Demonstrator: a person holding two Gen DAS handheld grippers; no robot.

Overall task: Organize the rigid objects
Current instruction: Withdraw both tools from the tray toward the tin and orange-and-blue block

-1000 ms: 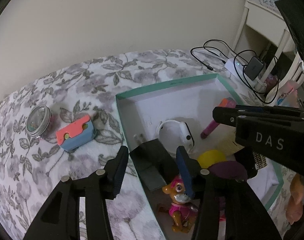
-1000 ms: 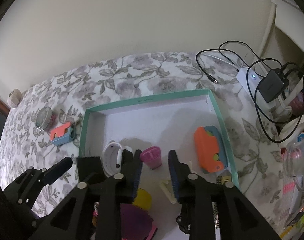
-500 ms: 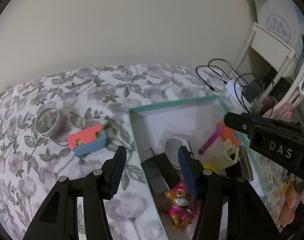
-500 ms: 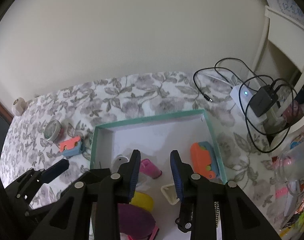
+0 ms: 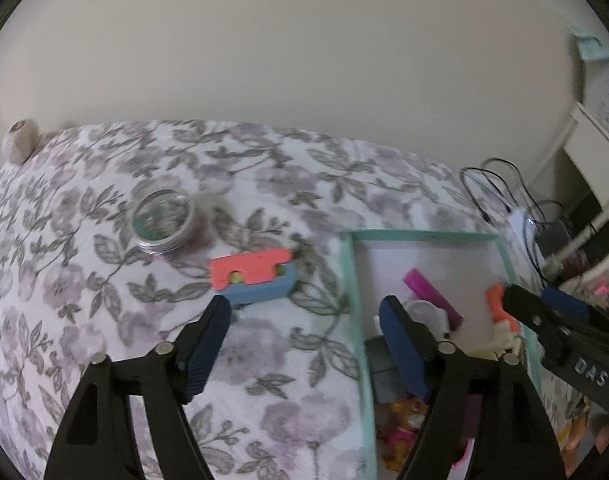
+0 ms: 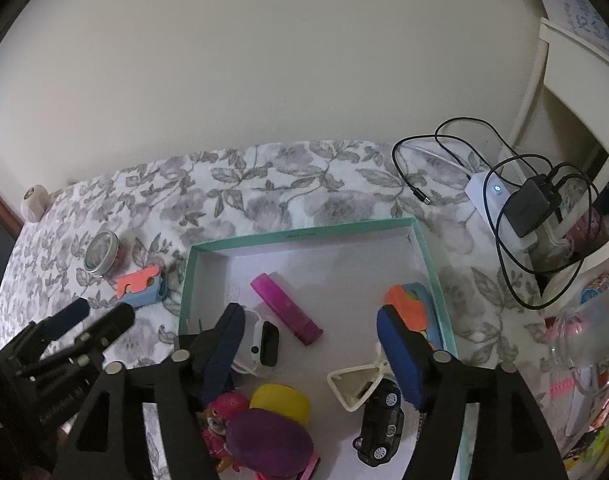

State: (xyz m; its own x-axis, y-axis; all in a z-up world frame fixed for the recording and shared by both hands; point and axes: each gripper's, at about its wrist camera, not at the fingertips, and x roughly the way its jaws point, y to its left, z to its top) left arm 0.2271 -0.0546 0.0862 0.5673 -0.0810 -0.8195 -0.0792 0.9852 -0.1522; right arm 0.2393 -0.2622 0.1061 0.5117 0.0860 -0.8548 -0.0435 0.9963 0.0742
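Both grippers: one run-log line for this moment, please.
left gripper: open, empty, near orange-blue toy | right gripper: open, empty, over teal box | round tin: outside box

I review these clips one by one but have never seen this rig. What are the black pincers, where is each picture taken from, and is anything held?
No robot here: a person carries a two-finger gripper in each hand, each with a fisheye camera looking along its fingers. One picture looks past the left gripper, the other past the right gripper. Both have just been opening and hold nothing. On the floral cloth sits a teal box holding toys, such as a pink marker and a black toy car. Outside it lie an orange-and-blue toy and a round tin.
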